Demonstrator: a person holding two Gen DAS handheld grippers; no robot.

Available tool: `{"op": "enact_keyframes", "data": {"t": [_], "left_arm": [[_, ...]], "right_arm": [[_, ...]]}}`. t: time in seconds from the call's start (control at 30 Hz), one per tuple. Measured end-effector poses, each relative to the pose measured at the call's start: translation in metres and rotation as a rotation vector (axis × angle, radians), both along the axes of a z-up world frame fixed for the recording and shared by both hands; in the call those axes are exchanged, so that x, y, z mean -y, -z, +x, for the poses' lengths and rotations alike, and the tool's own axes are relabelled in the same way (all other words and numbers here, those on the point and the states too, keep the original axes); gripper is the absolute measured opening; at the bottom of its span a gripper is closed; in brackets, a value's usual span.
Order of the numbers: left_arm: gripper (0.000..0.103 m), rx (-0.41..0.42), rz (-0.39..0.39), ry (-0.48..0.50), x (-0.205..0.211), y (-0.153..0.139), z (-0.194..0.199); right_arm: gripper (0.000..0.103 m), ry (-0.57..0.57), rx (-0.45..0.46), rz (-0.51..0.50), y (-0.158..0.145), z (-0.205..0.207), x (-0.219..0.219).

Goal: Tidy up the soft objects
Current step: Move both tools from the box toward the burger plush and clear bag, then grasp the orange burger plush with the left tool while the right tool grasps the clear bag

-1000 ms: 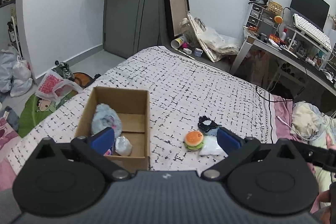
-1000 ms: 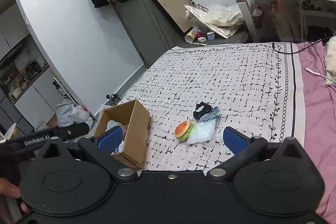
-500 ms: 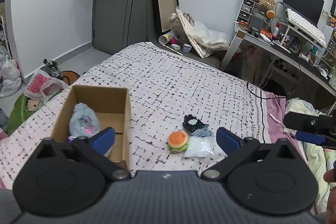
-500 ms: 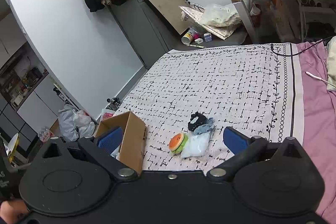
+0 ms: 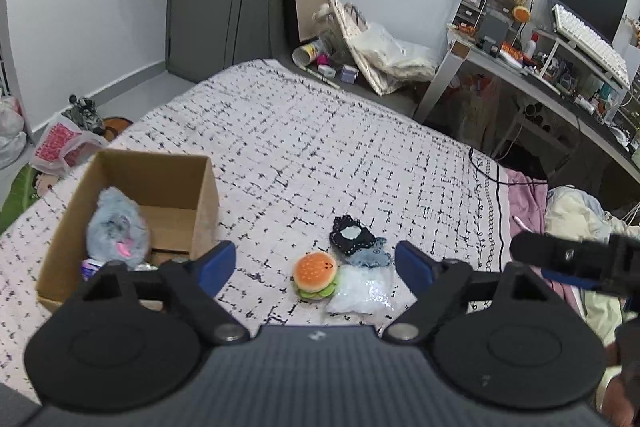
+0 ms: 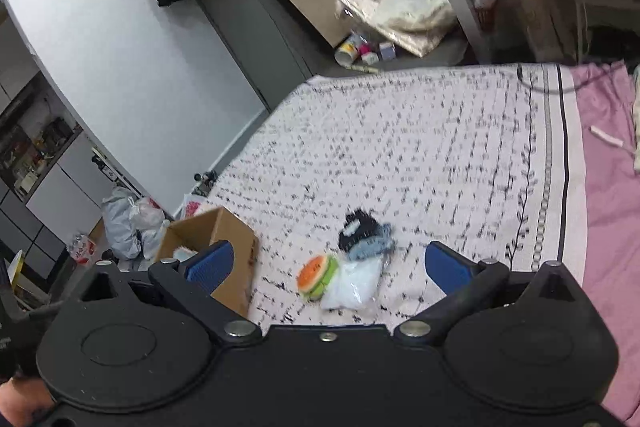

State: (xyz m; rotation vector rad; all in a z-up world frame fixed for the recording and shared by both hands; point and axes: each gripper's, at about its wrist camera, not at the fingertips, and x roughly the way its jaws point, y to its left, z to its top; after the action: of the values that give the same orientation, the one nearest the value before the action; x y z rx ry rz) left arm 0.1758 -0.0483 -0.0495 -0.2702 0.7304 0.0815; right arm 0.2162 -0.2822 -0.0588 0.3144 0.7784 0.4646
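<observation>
A small orange-and-green burger plush (image 5: 315, 277) lies on the black-and-white patterned bedspread (image 5: 320, 155), touching a clear plastic bag of white stuffing (image 5: 362, 293); a black crocheted piece (image 5: 350, 239) and a grey-blue fabric scrap (image 5: 370, 258) sit just behind. To their left stands an open brown cardboard box (image 5: 160, 183) holding a fluffy grey plush (image 5: 116, 227). The left claw (image 5: 315, 263) has just been narrowing yet remains apart and empty; the right claw (image 6: 326, 265) gapes wide, empty.
</observation>
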Motion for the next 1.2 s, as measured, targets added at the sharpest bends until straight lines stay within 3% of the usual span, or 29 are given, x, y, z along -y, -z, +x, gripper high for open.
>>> {"op": "enact_keyframes", "data": {"t": [0.1,0.6,0.93,1.2], "left_arm": [[0.072,-0.037,-0.025,-0.007,0.001,0.013,0.015],[0.066,-0.172,-0.112,-0.046,0.003,0.078,0.075],[0.065,-0.247,-0.146,-0.079,0.0,0.117,0.101],[0.065,-0.306,-0.196,-0.117,-0.004,0.145,0.116]], "right_arm": [[0.102,0.004,-0.03,-0.018,0.013,0.006,-0.004],[0.084,0.115,-0.286,0.123,0.082,0.047,0.003],[0.069,0.124,-0.385,0.183,0.118,0.077,-0.008],[0.068,0.13,-0.448,0.195,0.14,0.089,-0.016]]}}
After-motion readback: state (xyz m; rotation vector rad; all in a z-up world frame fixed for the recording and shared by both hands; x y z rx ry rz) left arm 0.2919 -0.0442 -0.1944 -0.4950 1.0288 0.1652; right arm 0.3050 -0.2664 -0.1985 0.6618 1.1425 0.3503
